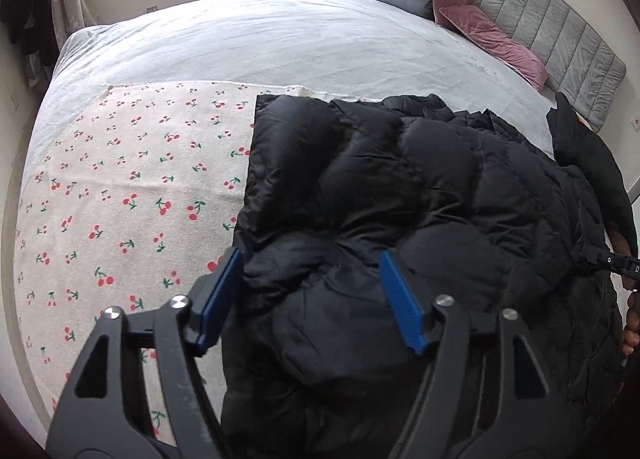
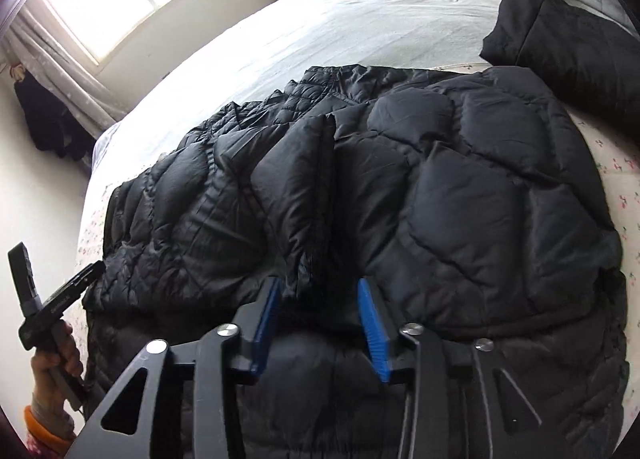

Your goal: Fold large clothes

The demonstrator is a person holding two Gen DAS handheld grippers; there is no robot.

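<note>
Left gripper (image 1: 312, 295) spread wide, hovering over the black puffer jacket (image 1: 420, 195) lying on the cherry-print sheet (image 1: 112, 195); right gripper (image 2: 320, 323) half-spread w/ a raised fold between its pads, can't tell if it's pinching yet. Best grab thick seams, both sides level, lift slow. Count: 1 jacket being folded, 1 more black garment (image 2: 568, 55), 2 grippers

Black puffer jacket (image 2: 400, 187) between tool (image 2: 320, 291) jaws
</note>
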